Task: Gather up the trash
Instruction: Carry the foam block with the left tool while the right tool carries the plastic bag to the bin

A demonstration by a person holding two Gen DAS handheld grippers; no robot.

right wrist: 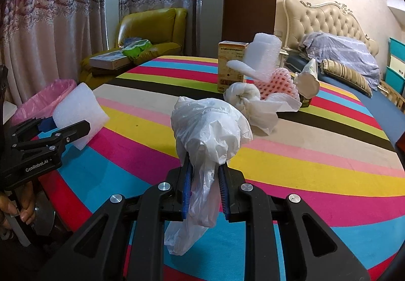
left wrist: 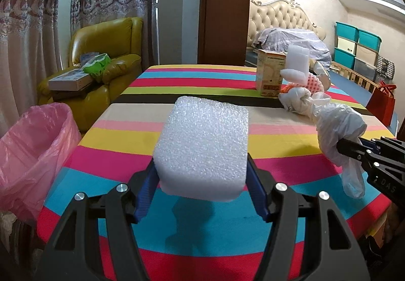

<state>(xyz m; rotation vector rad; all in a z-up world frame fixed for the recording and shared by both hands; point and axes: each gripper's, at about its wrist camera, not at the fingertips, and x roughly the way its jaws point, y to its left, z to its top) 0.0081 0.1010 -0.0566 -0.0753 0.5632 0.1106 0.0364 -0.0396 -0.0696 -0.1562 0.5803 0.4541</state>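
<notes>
My left gripper [left wrist: 201, 167] is shut on a white foam block [left wrist: 202, 144] and holds it above the striped table [left wrist: 126, 154]; the block shows in the right wrist view [right wrist: 78, 114] too. My right gripper [right wrist: 205, 167] is shut on a crumpled white plastic bag [right wrist: 207, 129], held above the table; it also shows at the right of the left wrist view [left wrist: 339, 129]. A bin lined with a pink bag [left wrist: 30, 144] stands off the table's left edge. More trash sits at the far side: crumpled white paper [right wrist: 253, 101], pink foam netting [right wrist: 276, 83], white foam pieces [right wrist: 263, 55] and a cardboard box [right wrist: 227, 65].
A yellow armchair [left wrist: 106, 53] with boxes stands behind the bin, by the curtains. A bed [right wrist: 341, 53] with bedding lies to the right, with storage crates [left wrist: 359, 48] beyond. A red bag [left wrist: 382, 103] stands at the table's right edge.
</notes>
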